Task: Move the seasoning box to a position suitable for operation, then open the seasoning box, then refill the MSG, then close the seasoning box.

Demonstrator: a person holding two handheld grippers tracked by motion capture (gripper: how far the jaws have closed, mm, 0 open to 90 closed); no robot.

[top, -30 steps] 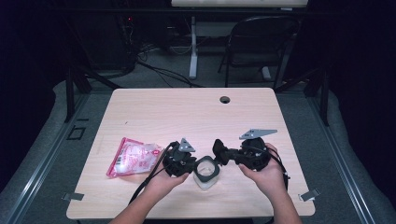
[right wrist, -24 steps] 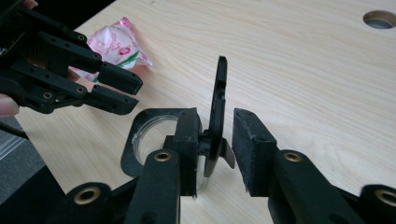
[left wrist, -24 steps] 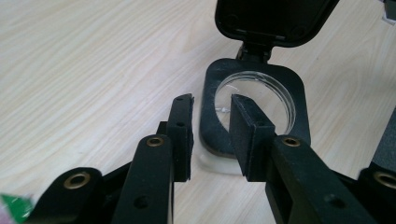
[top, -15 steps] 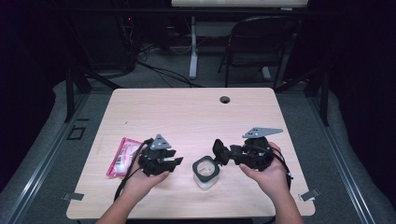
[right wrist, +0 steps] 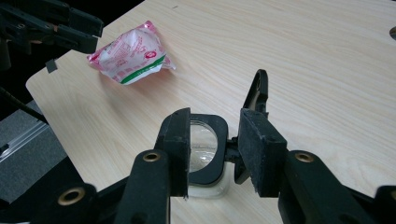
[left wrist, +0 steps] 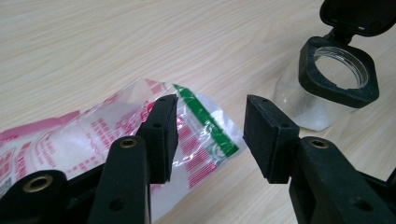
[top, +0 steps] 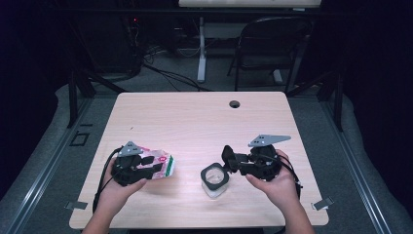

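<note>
A pink and white plastic bag [top: 163, 160] with a green stripe lies at the table's front left. My left gripper [top: 154, 168] is over its near end. In the left gripper view the bag [left wrist: 93, 140] lies under the left jaw, and the left gripper [left wrist: 210, 114] has just been opening, its pads apart. A clear jar [top: 215, 179] with a black square collar stands at the front middle, its flip lid [right wrist: 258, 91] raised. My right gripper [right wrist: 215, 133] has also just been opening, and its pads now straddle the collar [right wrist: 205, 149] without pressing on it.
The light wooden table [top: 204, 122] has a cable hole [top: 234, 104] near its far edge. A black chair [top: 272, 44] and cables stand on the floor beyond the table. Both of the person's hands come in over the front edge.
My left gripper has left the jar, moved left to the bag and opened. My right gripper has stayed at the jar and opened.
</note>
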